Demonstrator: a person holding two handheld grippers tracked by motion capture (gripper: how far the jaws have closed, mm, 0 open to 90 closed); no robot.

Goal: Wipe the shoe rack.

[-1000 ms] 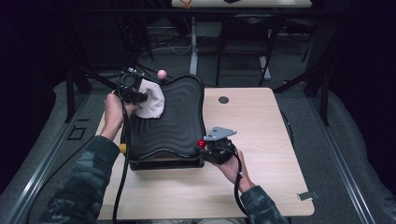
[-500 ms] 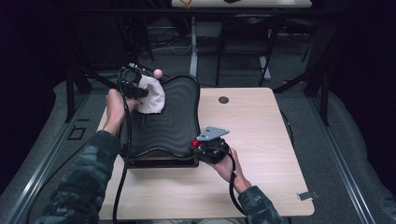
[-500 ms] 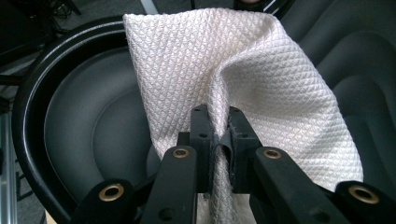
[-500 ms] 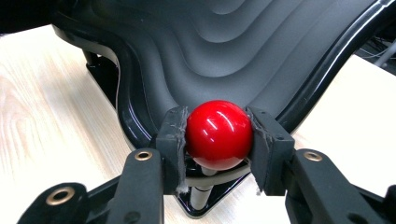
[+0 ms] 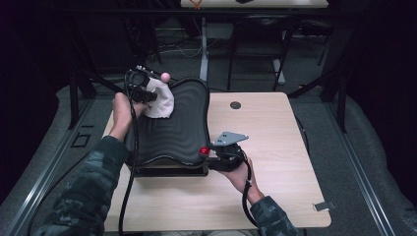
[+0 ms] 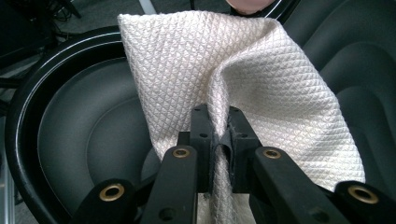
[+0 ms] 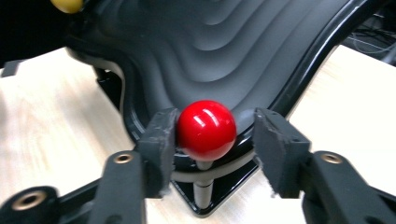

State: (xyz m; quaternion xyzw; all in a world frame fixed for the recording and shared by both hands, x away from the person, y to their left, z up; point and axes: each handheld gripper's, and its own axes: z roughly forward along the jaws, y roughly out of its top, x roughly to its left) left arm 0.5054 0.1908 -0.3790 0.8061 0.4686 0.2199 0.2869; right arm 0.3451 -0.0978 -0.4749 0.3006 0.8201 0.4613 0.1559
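Opening around the red knob point(image 7: 206, 130), the right gripper point(image 7: 212, 140) has just been letting go: its left pad touches the ball, while the right pad stands clear, so the lever on the black tray's point(image 5: 182, 132) near corner looks released. At the far-left corner, the left gripper point(image 6: 219, 135) is clamped on the white cloth point(image 6: 243, 79). Its own view shows the pinched fold; the high view adds a pink knob point(image 5: 165, 76) just beyond.

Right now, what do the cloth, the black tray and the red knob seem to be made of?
Cloth: woven fabric, cream, matte; a fine diamond weave shows, and it folds softly.
Tray: probably moulded plastic, black, slightly glossy; smooth wavy ridges and a shiny rim.
Knob: likely hard plastic, glossy red; bright highlights on a smooth ball.
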